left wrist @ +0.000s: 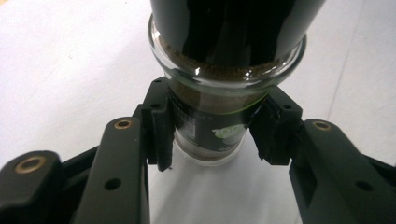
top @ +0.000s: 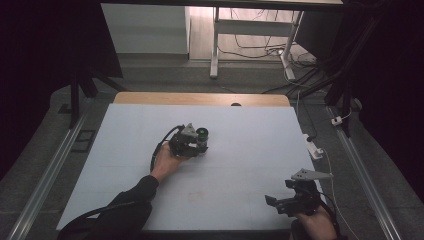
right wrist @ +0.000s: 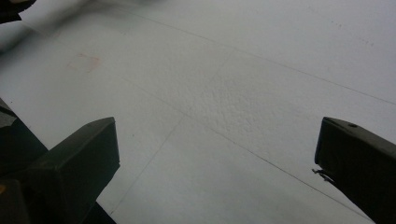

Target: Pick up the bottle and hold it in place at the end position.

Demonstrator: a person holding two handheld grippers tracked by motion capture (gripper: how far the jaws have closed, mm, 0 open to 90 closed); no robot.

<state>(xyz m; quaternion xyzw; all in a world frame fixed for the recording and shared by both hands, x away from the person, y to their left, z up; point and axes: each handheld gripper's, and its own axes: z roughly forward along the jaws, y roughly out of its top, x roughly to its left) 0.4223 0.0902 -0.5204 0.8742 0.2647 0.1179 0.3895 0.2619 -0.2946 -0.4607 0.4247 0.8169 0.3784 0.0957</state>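
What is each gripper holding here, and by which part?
The left gripper clamps a glass jar of brown powder by its lower body, below the black lid. The right gripper is open and holds nothing.

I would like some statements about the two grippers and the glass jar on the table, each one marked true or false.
1. The left gripper is shut on the glass jar. True.
2. The jar is empty. False: brown powder shows through the glass, below a black lid.
3. The right gripper also holds a jar. False: its jaws stand wide apart over the bare white table, with nothing between them.
4. In the high view, the left gripper is near the middle of the table and the right gripper is near the front right corner. True.
5. Both grippers touch each other. False: they are far apart.
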